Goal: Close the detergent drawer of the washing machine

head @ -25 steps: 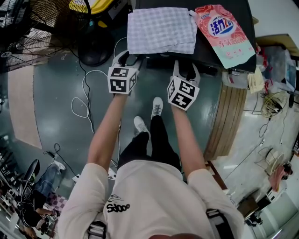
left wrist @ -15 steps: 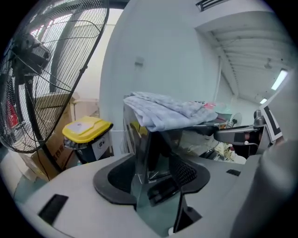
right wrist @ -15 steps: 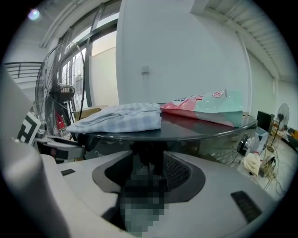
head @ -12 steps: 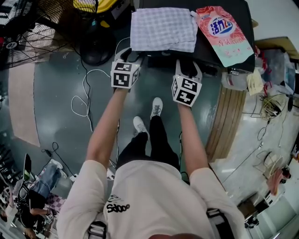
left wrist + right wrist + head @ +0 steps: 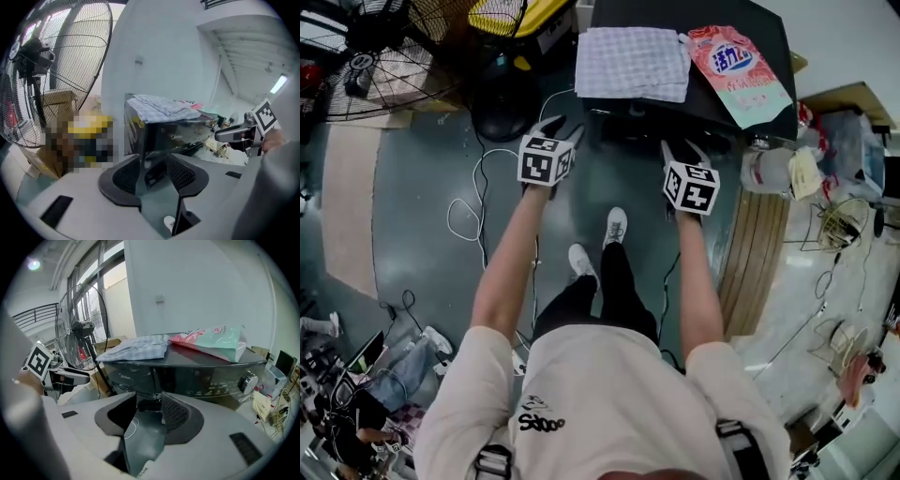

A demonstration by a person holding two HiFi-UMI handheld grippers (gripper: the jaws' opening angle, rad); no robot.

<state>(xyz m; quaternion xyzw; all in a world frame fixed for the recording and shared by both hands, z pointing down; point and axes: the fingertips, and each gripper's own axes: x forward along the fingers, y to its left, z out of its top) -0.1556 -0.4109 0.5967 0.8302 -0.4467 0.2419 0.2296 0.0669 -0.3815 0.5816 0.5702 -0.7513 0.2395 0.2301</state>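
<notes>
Dark plastic detergent drawer [image 5: 125, 377], upper left of the washing machine [image 5: 211, 380] under the cloth [image 5: 136, 347], looks rigid and light: push its face flat; left gripper [image 5: 152, 161] and right gripper [image 5: 149, 399] jaws, just narrowing, gape empty

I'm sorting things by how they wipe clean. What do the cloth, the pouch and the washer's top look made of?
Cloth: woven fabric, matte, likely cotton; fine checks, soft folds.
Pouch: flexible plastic film, glossy; printed, with wrinkles.
Washer top: dark and smooth, reflective in the right gripper view; plastic or coated metal, unclear which.
</notes>
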